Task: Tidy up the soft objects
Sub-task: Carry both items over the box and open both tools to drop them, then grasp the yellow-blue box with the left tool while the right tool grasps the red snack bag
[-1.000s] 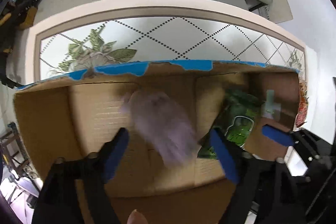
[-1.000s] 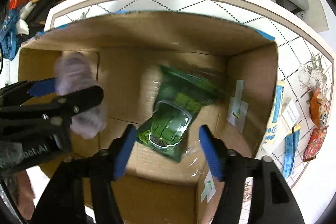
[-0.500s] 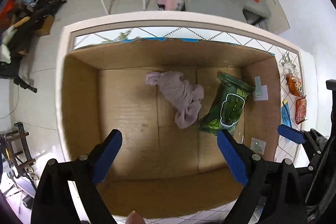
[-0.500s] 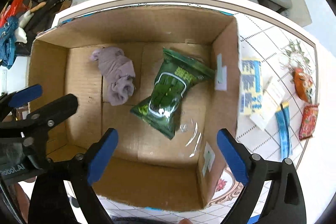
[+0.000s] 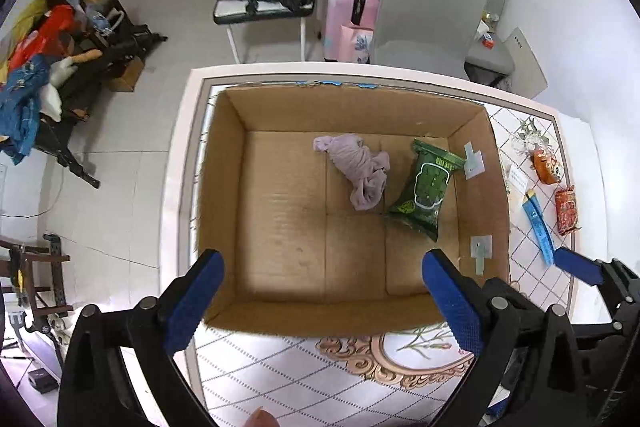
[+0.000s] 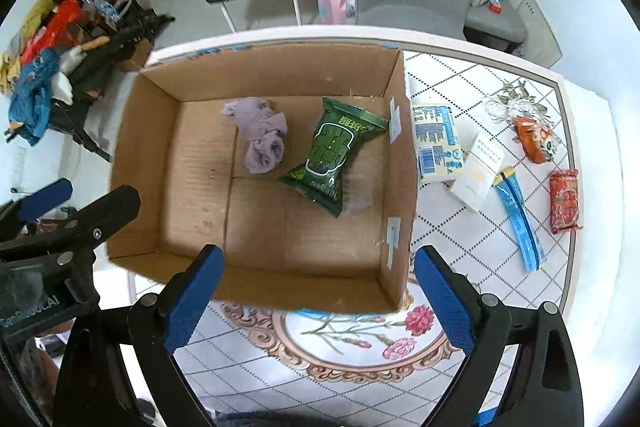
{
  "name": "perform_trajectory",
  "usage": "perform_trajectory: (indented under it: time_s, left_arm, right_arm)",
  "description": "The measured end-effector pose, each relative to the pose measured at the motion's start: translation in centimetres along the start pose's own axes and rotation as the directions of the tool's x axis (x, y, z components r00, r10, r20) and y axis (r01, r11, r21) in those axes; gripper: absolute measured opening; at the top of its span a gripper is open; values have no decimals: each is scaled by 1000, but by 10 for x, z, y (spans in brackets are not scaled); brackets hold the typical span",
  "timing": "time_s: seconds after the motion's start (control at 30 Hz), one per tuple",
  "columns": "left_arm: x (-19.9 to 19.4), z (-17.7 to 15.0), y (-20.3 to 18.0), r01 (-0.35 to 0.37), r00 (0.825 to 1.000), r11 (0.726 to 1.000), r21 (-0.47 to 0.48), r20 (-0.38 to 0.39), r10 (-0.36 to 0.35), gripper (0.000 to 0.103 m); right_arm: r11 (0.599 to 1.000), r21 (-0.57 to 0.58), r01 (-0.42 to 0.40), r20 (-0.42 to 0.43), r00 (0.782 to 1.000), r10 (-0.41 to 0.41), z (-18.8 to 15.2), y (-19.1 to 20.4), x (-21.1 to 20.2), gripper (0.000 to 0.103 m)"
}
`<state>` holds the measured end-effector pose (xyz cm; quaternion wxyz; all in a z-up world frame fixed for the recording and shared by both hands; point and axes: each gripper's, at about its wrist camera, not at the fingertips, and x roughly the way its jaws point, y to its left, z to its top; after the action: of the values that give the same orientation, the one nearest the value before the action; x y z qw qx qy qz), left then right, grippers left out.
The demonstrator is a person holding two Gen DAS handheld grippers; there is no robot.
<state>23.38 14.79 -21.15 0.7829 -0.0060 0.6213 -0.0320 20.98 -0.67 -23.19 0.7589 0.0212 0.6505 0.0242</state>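
We are between picks. Our left gripper [image 5: 322, 293] and right gripper [image 6: 318, 291] both hang spread wide and empty above the near edge of the box [image 6: 256, 279]. Inside it, the lilac cloth [image 6: 262, 137] lies crumpled near the far wall, and the green pack [image 6: 332, 155] lies just beside it at 3 o'clock, touching or nearly so.

Outside the box, at 3 o'clock on the table [image 6: 480, 251], other items wait: a blue-and-white pack [image 6: 436, 139] right against the box wall, a white packet [image 6: 478, 173], a blue strip [image 6: 520, 223], an orange pouch [image 6: 534, 141] and a red pouch [image 6: 564, 201].

We judge the next move falls to our right gripper: swing toward 3 o'clock, drop over the nearest soft pack, and close on it across its short side without crushing it.
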Motion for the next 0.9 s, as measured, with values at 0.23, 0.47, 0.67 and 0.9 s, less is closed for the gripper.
perform_trajectory:
  time_s: [0.23,0.47,0.67,0.9]
  left_arm:
    - [-28,-23,-7,-25,999,1000,-19,42,26,102]
    - [-50,-22,-55,7,998,1000,12,59,-8,102]
    - [-50,0,-140,83,995,993,86,55,-88,102]
    - [32,63,-265,91,991,969,229,-122,-64,102]
  right_arm:
    - [998,-15,-58,29,998,58,-23,-3,-28,98]
    - [989,51,-139,30,990,138,-30,-61,-45,98]
    - [976,203,-78,48,996,70,-27,-184,-56,98]
    - [927,374,27,-21,1000,-21,-10,-342,-27,98]
